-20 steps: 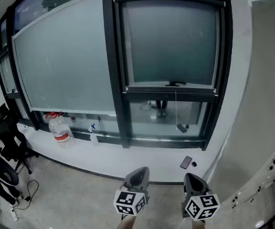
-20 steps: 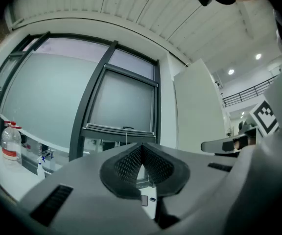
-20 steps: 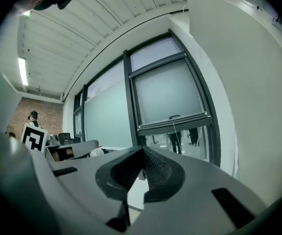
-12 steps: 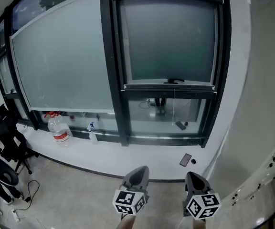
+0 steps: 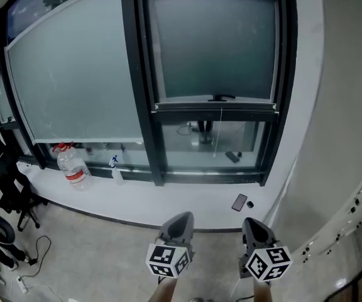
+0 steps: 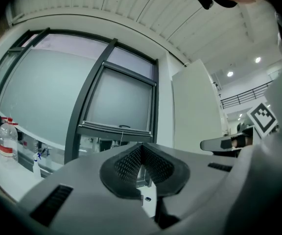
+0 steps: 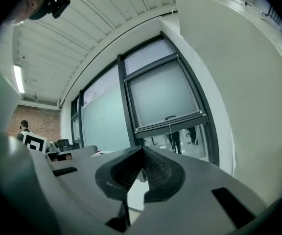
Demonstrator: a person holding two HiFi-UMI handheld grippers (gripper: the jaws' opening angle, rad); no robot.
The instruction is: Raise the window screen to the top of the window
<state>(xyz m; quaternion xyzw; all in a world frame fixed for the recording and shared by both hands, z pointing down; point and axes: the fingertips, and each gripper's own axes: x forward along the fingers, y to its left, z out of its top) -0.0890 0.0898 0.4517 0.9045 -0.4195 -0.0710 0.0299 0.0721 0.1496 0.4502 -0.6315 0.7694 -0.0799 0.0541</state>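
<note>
The window screen covers the upper part of the right window pane. Its dark bottom bar hangs about two thirds of the way down, with a small handle on it and a thin cord hanging below. In the left gripper view the bottom bar lies far ahead, as the bar does in the right gripper view. My left gripper and right gripper are low in the head view, well short of the window. Both are shut and hold nothing.
A white sill runs under the window, with a water bottle, a spray bottle and a phone on it. Black office chairs stand at the left. A white wall rises at the right.
The head view has shifted a little, so the window sits higher and further left in the frame. The screen's bar keeps its height in the pane. Both grippers stay low.
</note>
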